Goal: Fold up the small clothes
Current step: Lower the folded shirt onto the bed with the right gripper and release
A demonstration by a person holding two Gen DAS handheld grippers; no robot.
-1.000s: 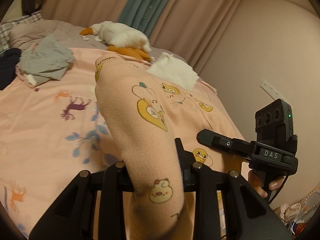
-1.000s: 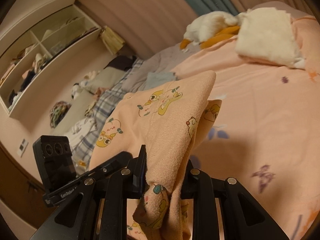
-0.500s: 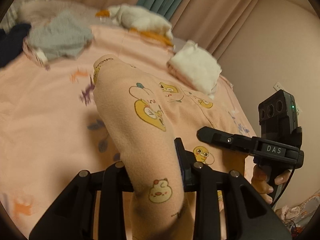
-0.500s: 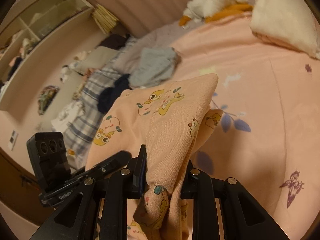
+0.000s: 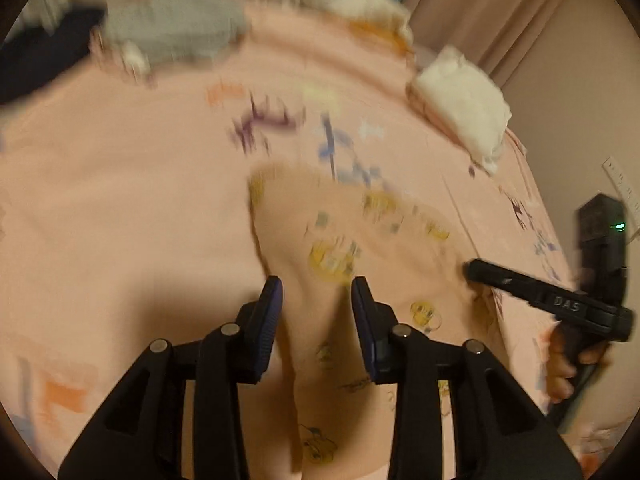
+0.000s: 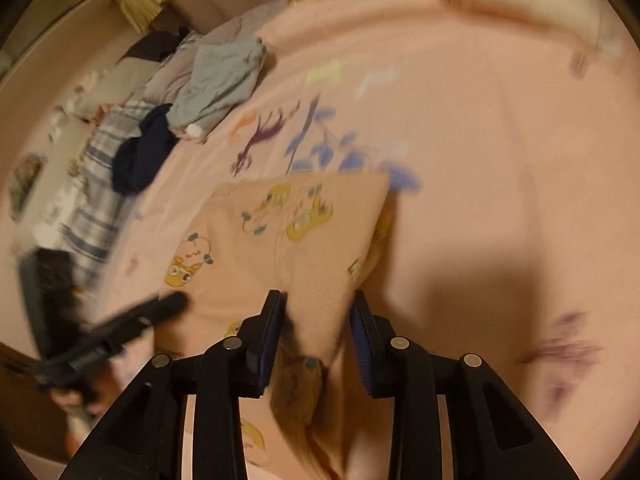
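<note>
A small peach garment with yellow cartoon prints [image 5: 340,240] lies on the pink bedsheet, also in the right wrist view [image 6: 296,236]. My left gripper [image 5: 317,304] is open, its pads standing apart on either side of a ridge of the garment. My right gripper [image 6: 318,312] is open too, with the garment's fold between its parted pads. The right gripper also shows at the right of the left wrist view [image 5: 536,296]. The left gripper shows blurred at the left of the right wrist view [image 6: 120,328]. Both views are motion-blurred.
A pink printed bedsheet [image 5: 120,200] covers the bed. A folded white cloth [image 5: 460,96] lies at the far right. Grey [image 6: 220,80] and navy [image 6: 140,152] clothes lie in a pile at the far left. A white and orange plush [image 5: 348,0] rests by the curtains.
Both grippers have opened and let go of the peach garment. It has dropped from being held up to lying on the bed. Both cameras have tilted down toward the sheet.
</note>
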